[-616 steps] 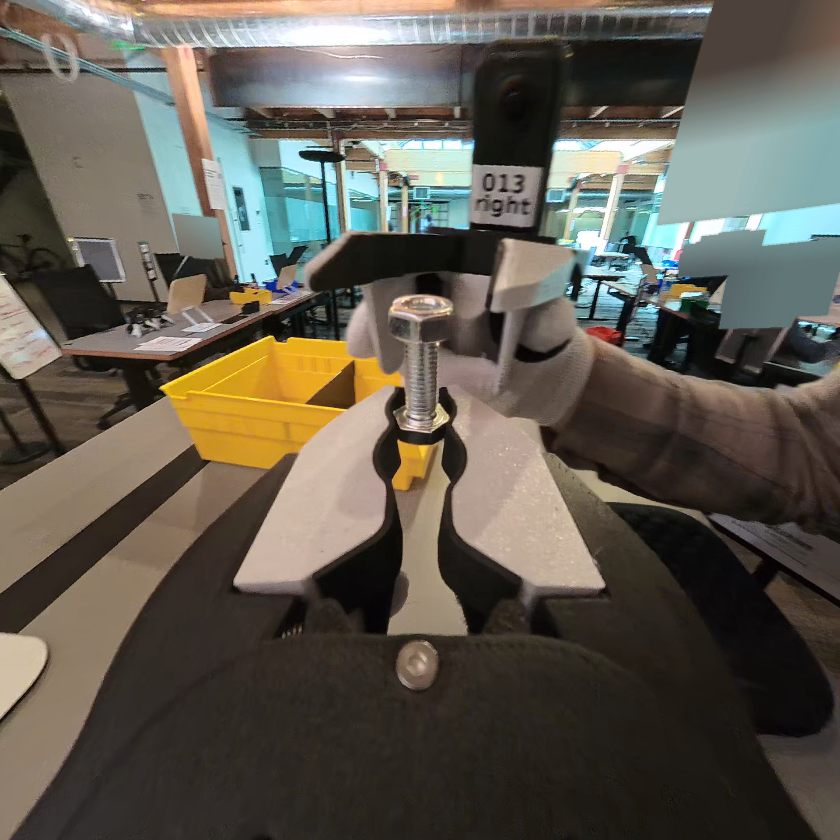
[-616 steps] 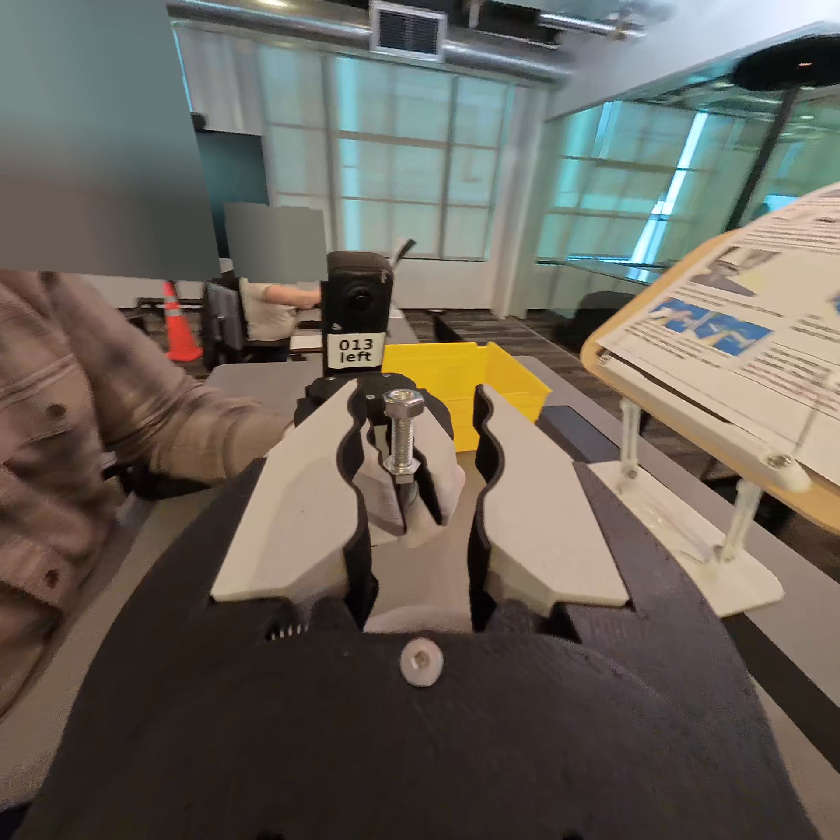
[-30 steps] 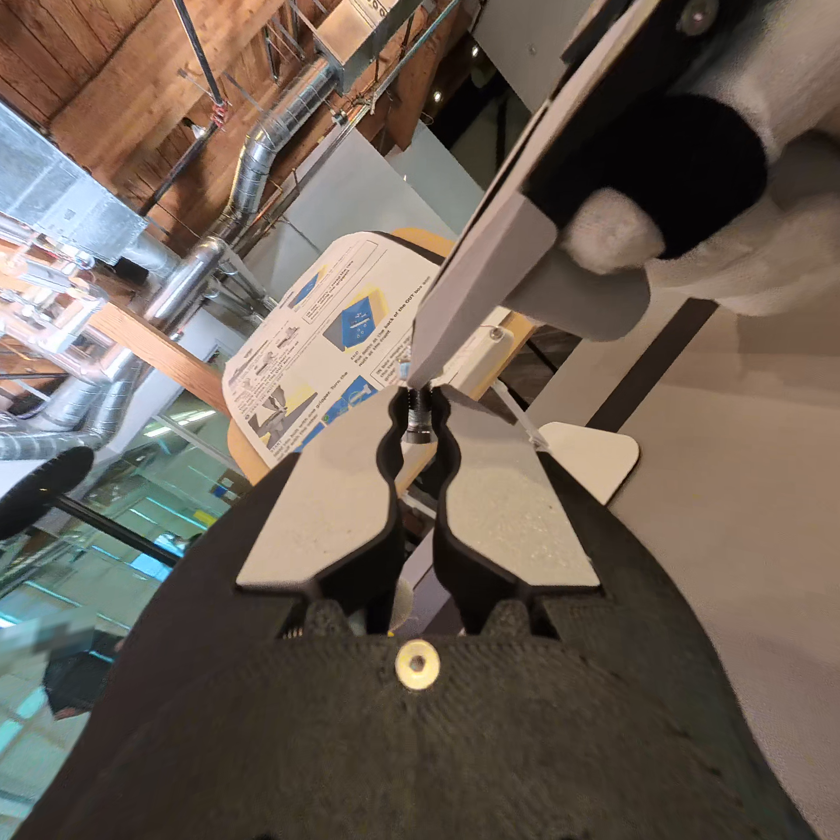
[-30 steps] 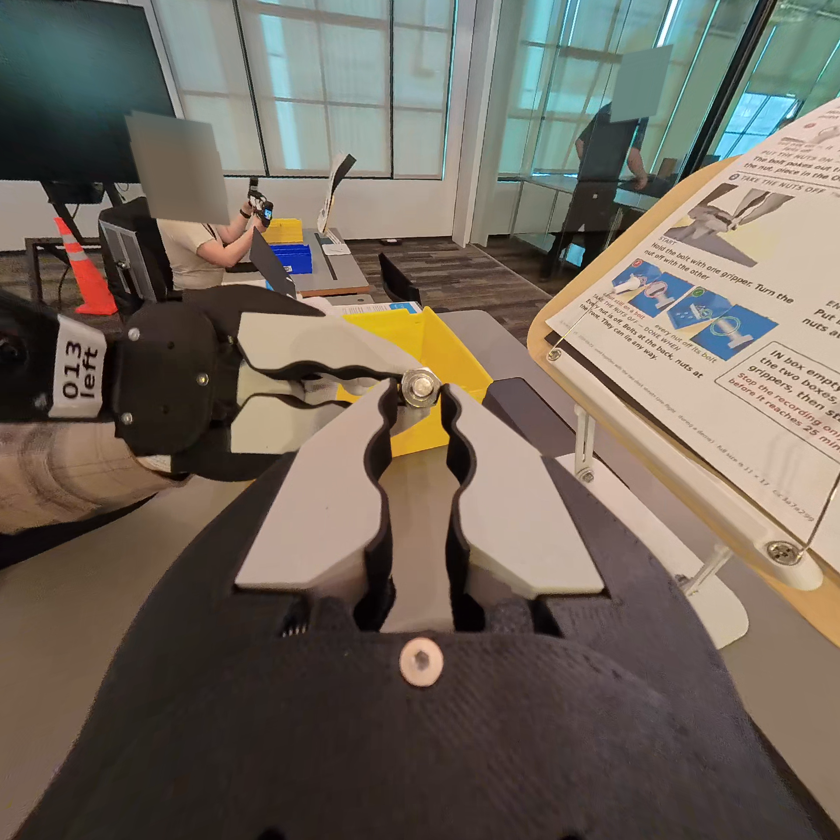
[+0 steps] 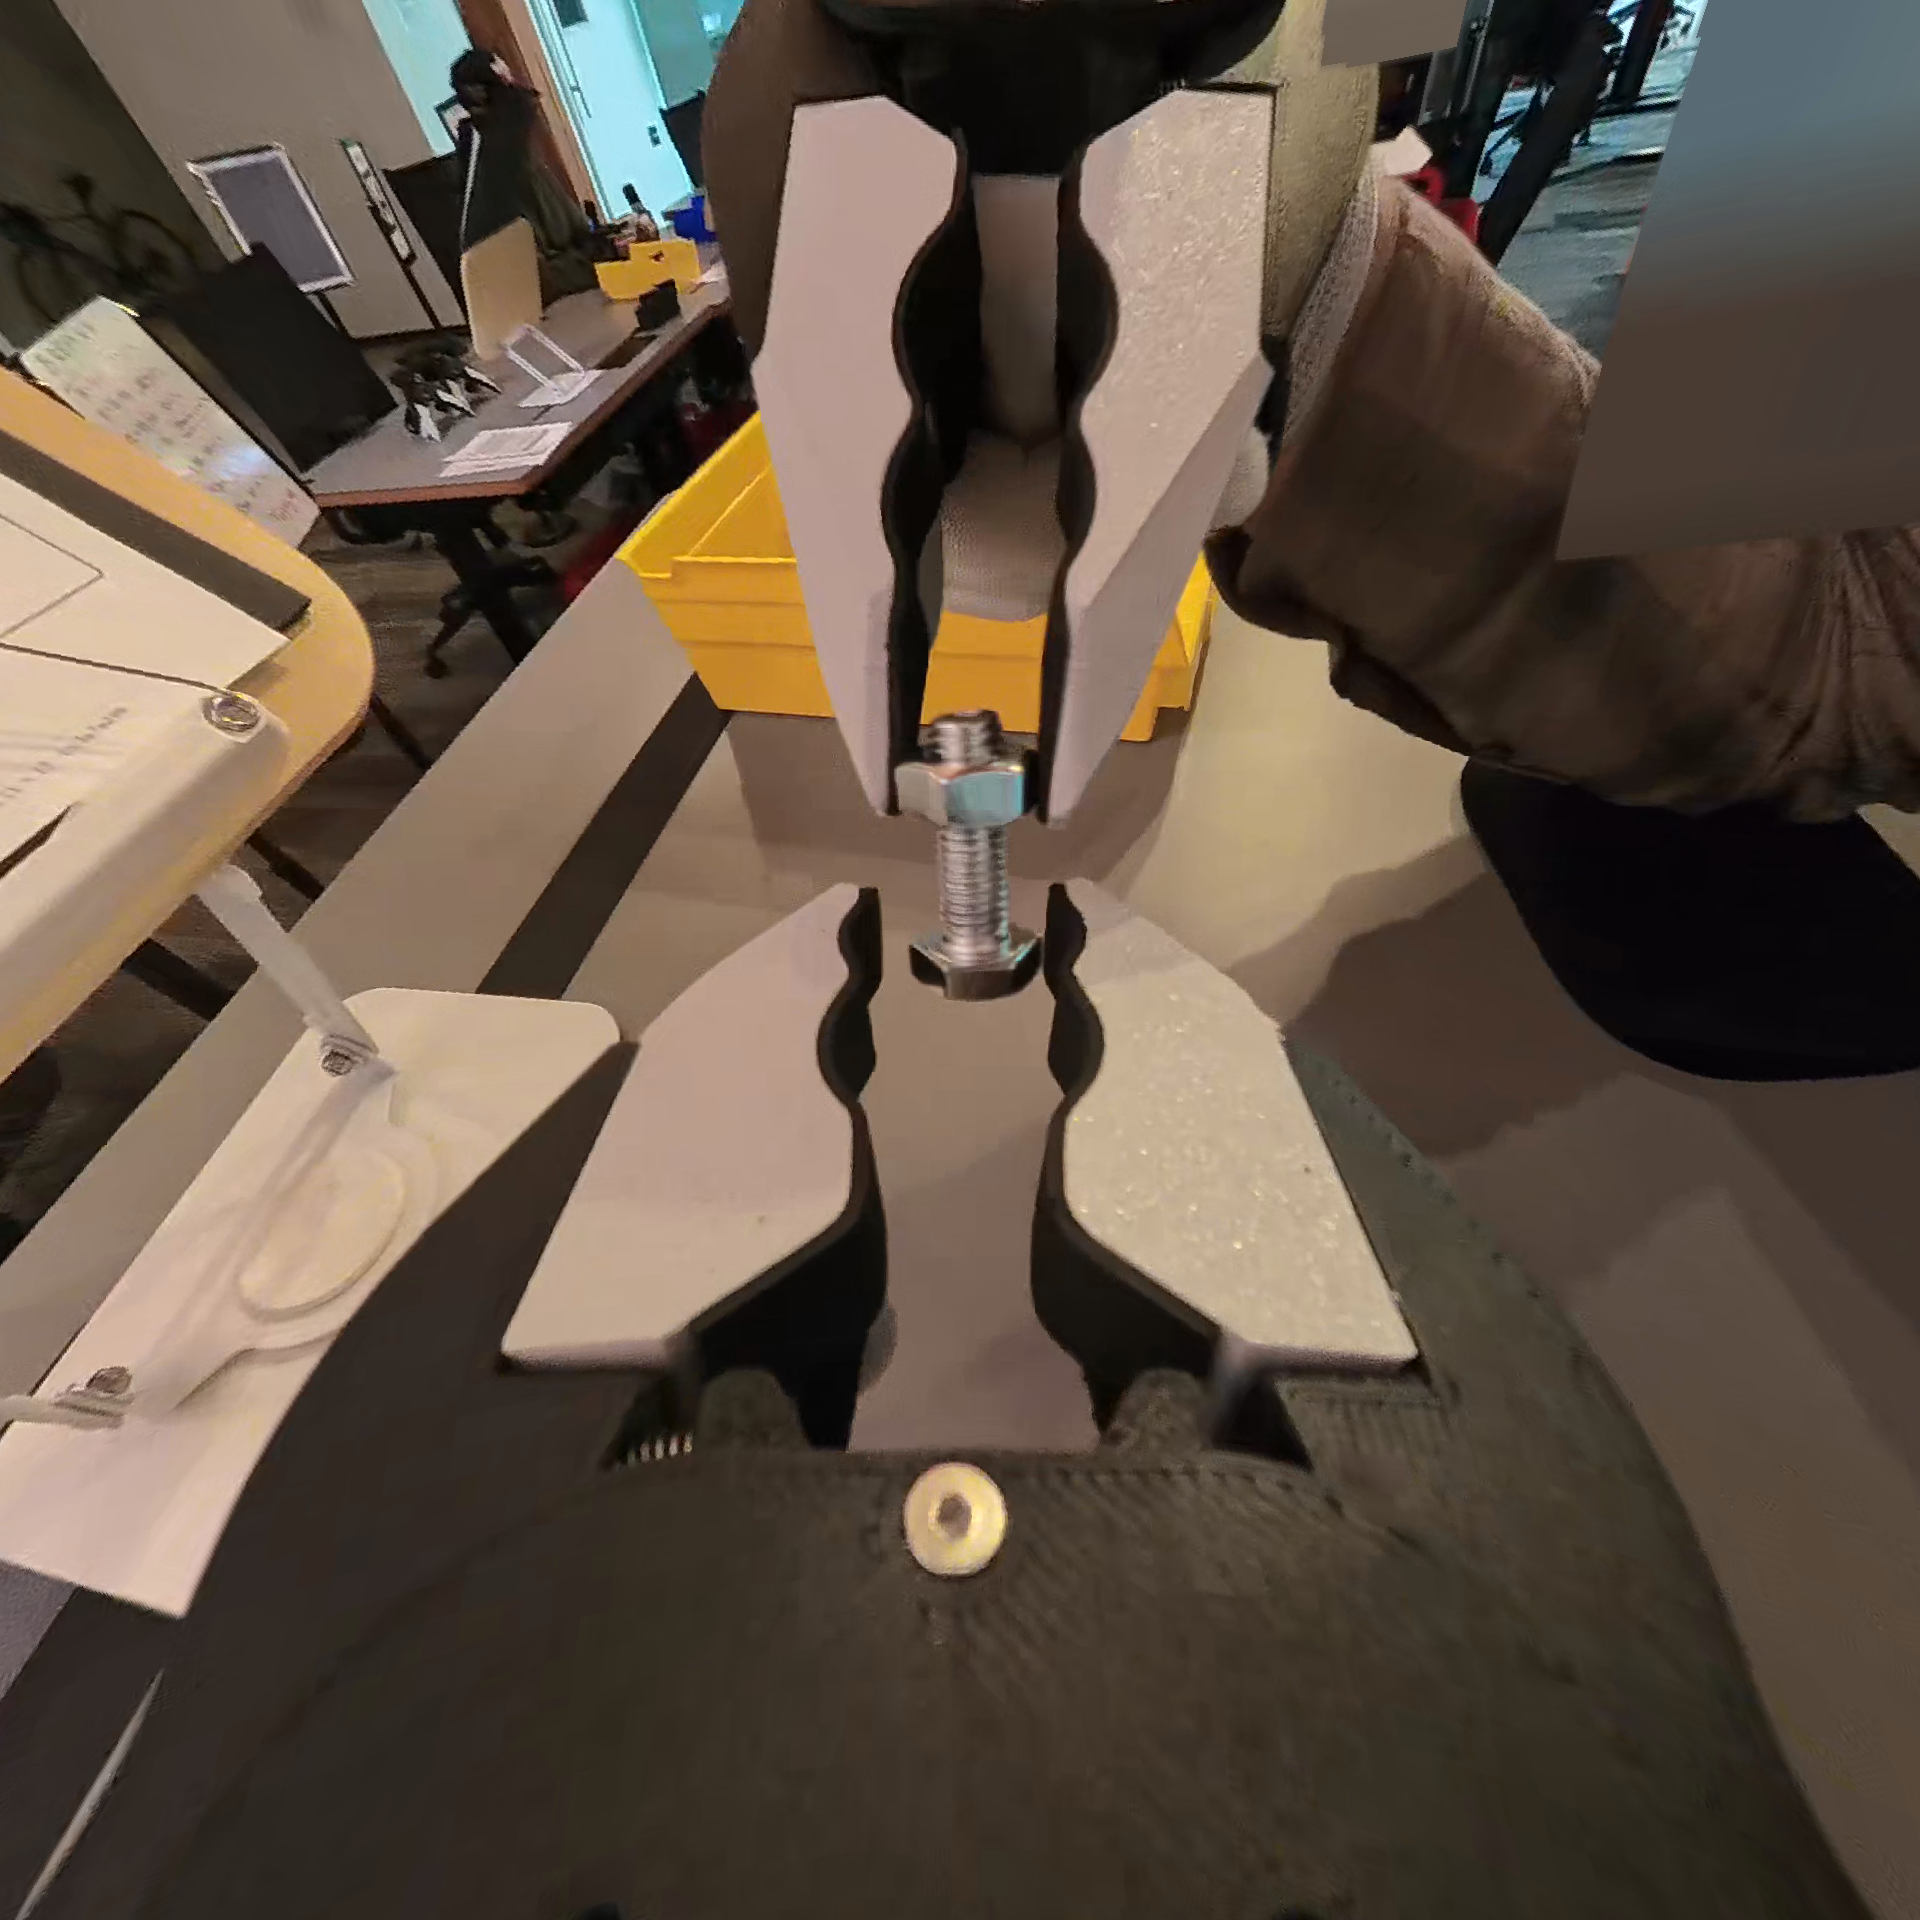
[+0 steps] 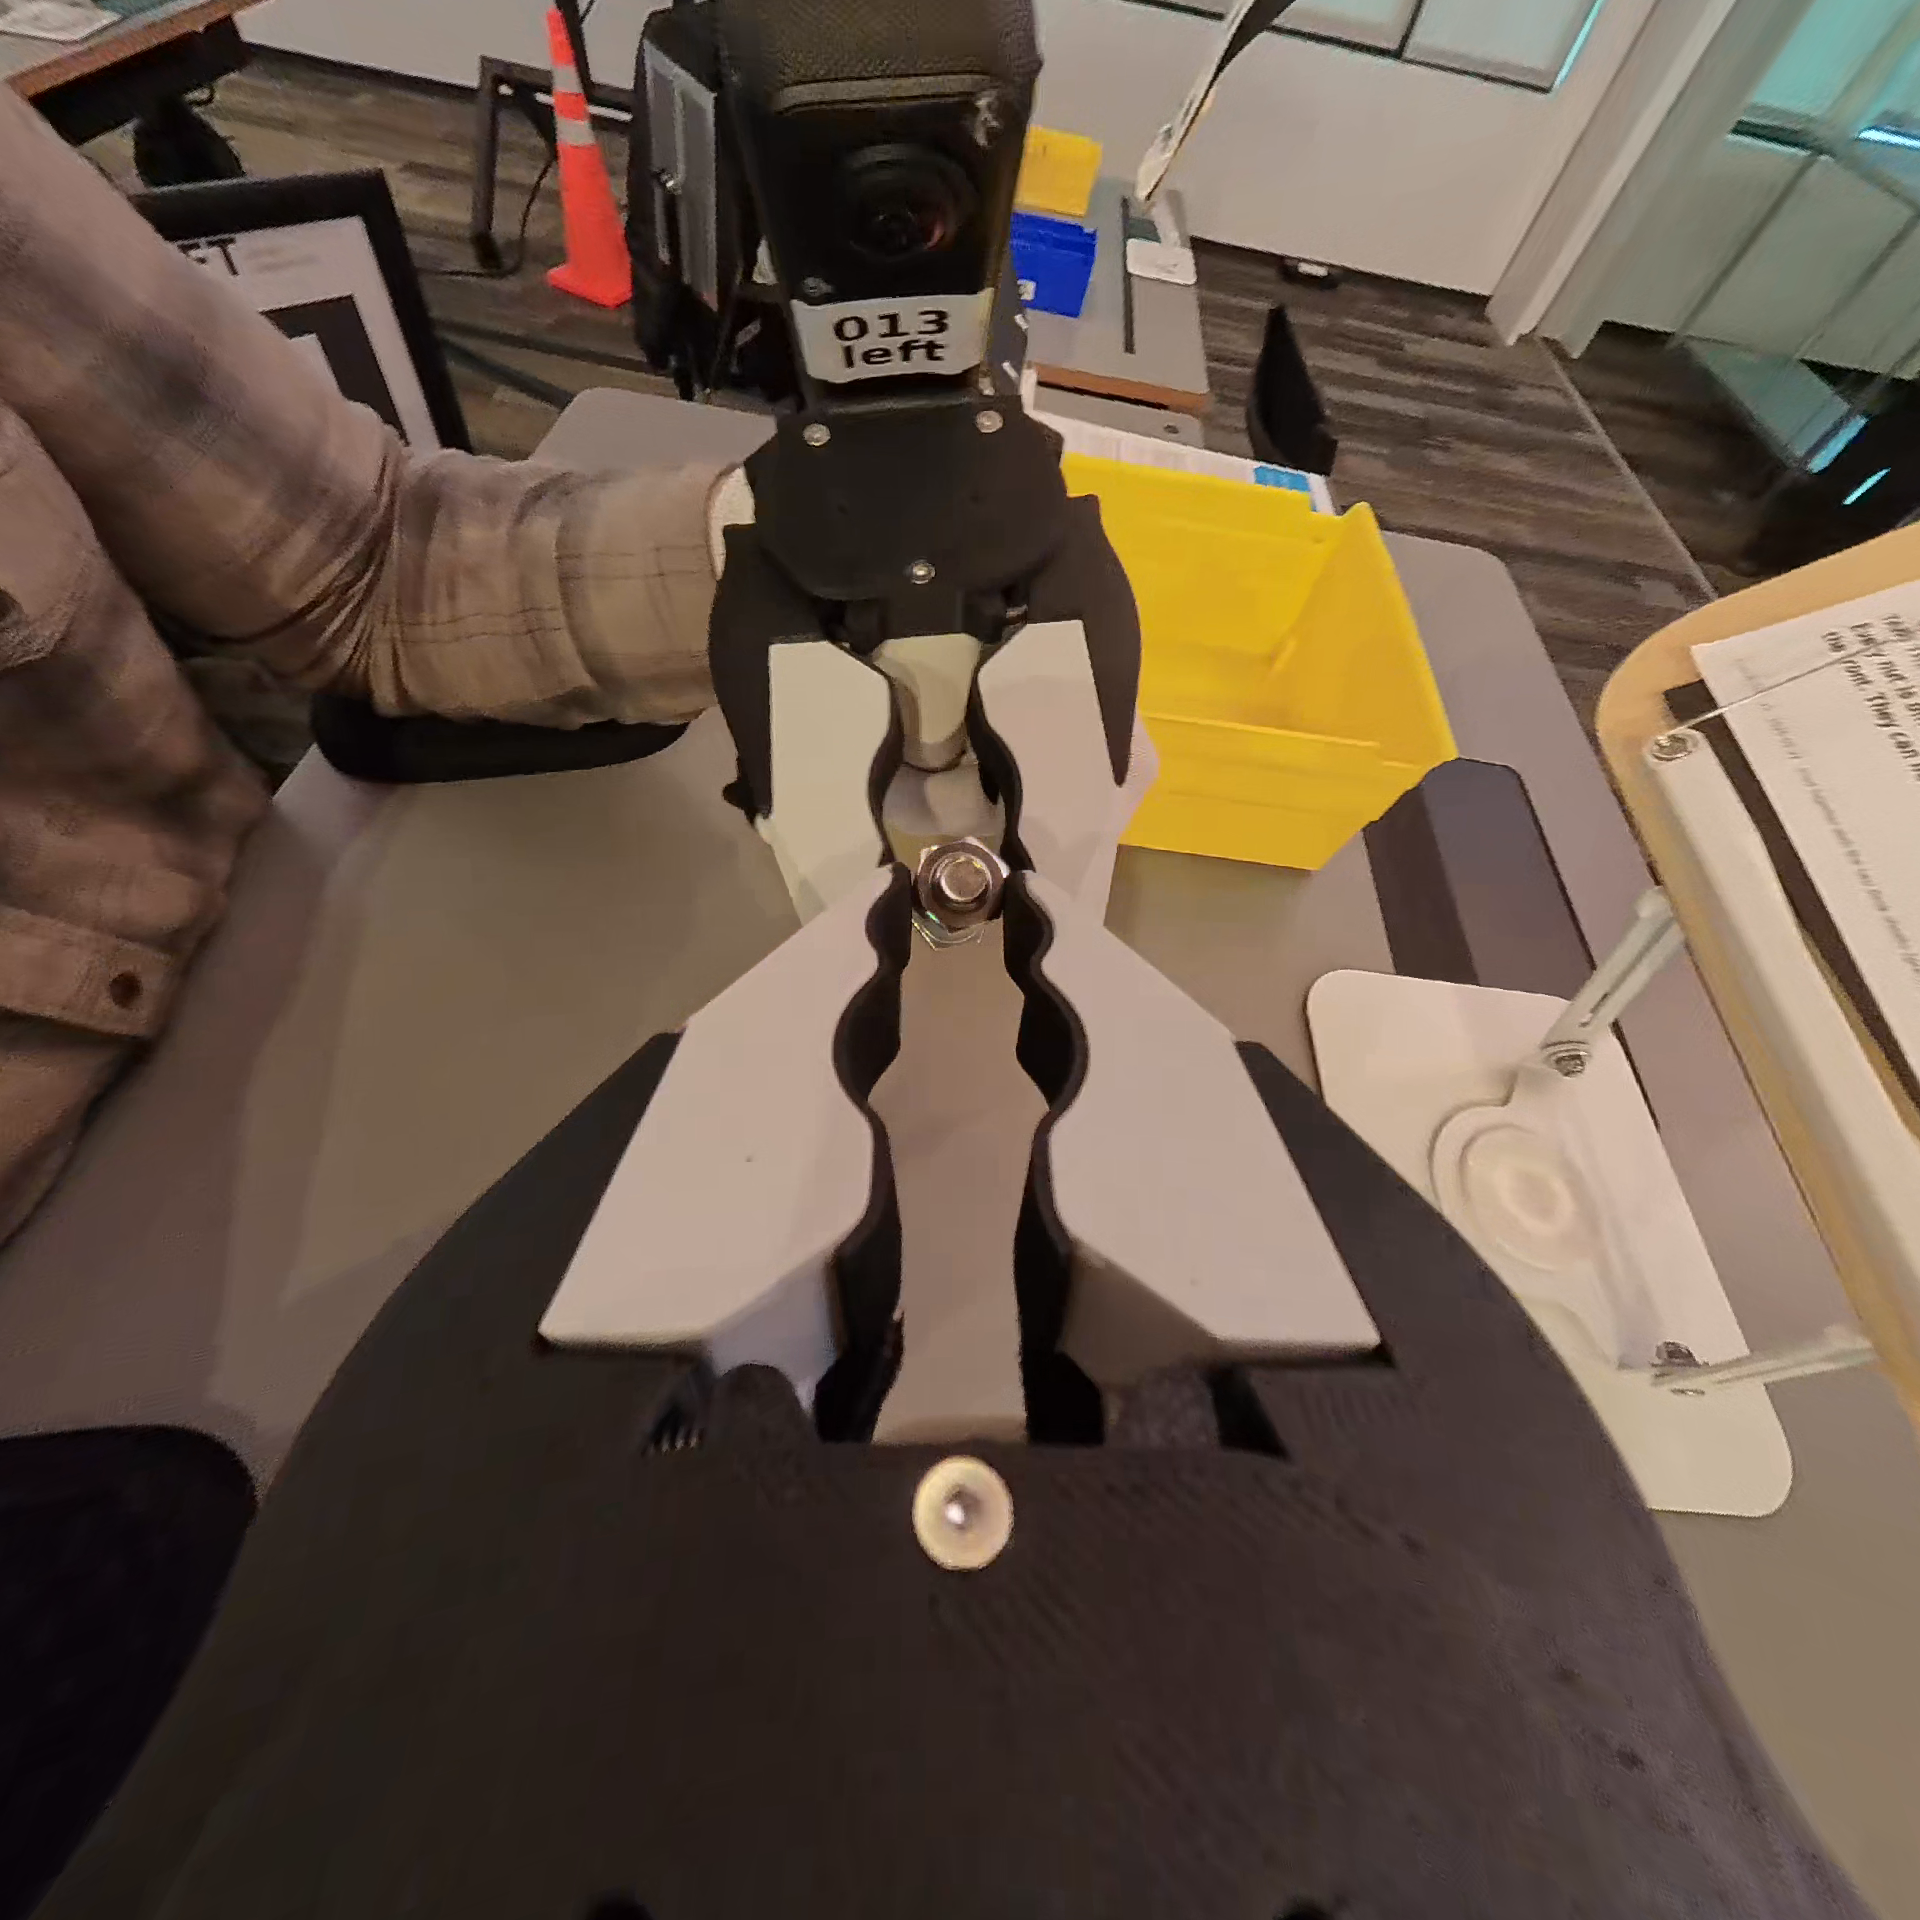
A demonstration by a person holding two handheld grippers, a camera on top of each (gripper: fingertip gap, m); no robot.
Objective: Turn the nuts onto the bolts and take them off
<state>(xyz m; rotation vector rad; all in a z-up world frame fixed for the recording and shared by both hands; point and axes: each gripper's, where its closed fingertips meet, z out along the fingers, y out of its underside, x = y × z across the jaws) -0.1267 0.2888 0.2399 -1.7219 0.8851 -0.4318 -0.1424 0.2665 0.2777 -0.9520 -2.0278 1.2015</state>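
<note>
Two grippers meet over the grey table [image 5: 1558, 1299], near a yellow bin [image 5: 727, 623]. Left gripper [image 5: 961, 914] is spread wide, gripping nothing. Right gripper [image 6: 958, 883] squeezes the nut [image 5: 961, 792], and the bolt [image 5: 971, 894] hangs under it, head down.

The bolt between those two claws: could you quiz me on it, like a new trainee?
1. True or false: the left gripper has its fingers clamped on the bolt.
2. What does the right gripper grip? A the bolt's head, B the nut, C nothing.
3. Fill in: the bolt's head lies between the ___ gripper's fingertips.
Key: 1 false, the fingers stand open and clear of it; 2 B; 3 left.
</note>
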